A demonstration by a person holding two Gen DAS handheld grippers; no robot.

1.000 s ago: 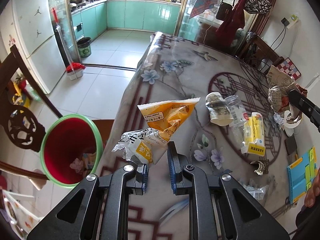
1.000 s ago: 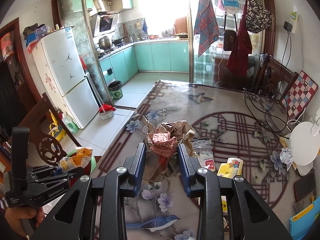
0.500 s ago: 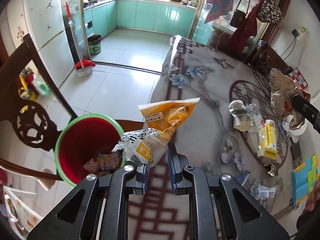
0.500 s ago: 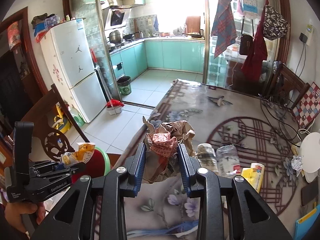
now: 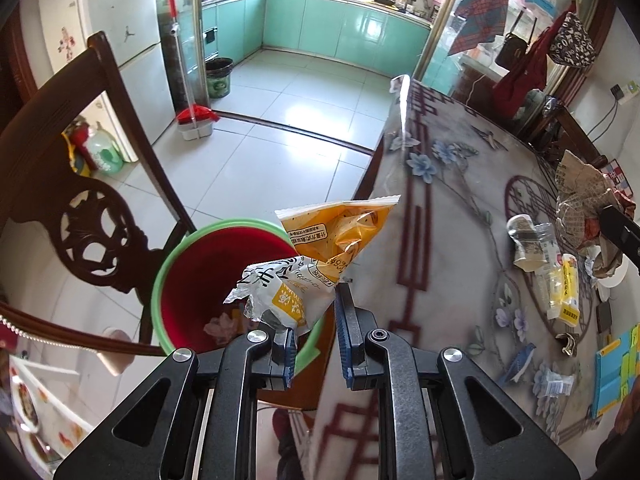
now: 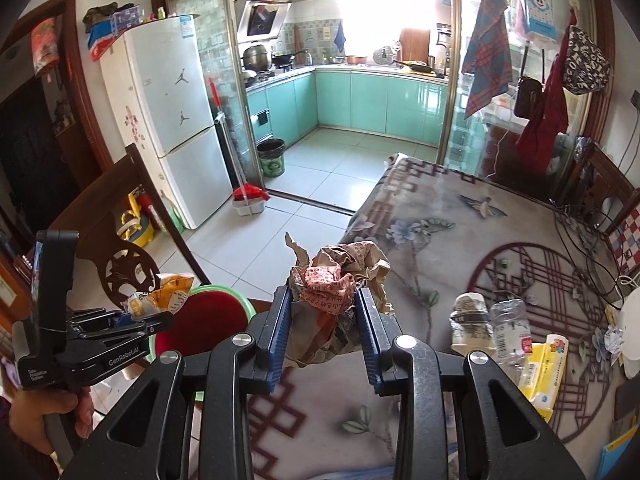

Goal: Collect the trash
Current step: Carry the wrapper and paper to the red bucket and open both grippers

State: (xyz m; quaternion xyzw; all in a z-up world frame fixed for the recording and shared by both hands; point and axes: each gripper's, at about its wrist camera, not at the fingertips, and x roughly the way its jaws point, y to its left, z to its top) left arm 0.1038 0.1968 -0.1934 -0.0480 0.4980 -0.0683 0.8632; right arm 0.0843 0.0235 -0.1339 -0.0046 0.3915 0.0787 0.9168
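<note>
- Since the earlier frames the left claw [image 5: 316,334] had carried its yellow snack wrapper [image 5: 320,256] off the worktop [image 5: 432,240] and over the mouth of the red bin [image 5: 200,280], which had drawn closer beneath it.
- The wrapper stuck up from the left claw. Whether both pads gripped it could not be told: it sat against the left pad, with a gap showing beside the right one.
- The bin, green-rimmed, stood on the floor beside the worktop's edge and by a dark wooden chair [image 5: 92,216]; a few scraps already lay at its bottom, so some trash seemed collected.
- The right claw [image 6: 324,320] pinched a crumpled paper wad [image 6: 340,280] between its blue pads, held above the worktop's near edge, with the bin down to its left.
- Left on the worktop were a crushed plastic bottle [image 6: 512,332], a squashed cup [image 6: 468,320], a yellow packet [image 6: 546,368] and small scraps; the job looked roughly half done.
- The person's left hand [image 6: 48,408] gripped the left tool's handle from below, tool level and pointing over the bin.
</note>
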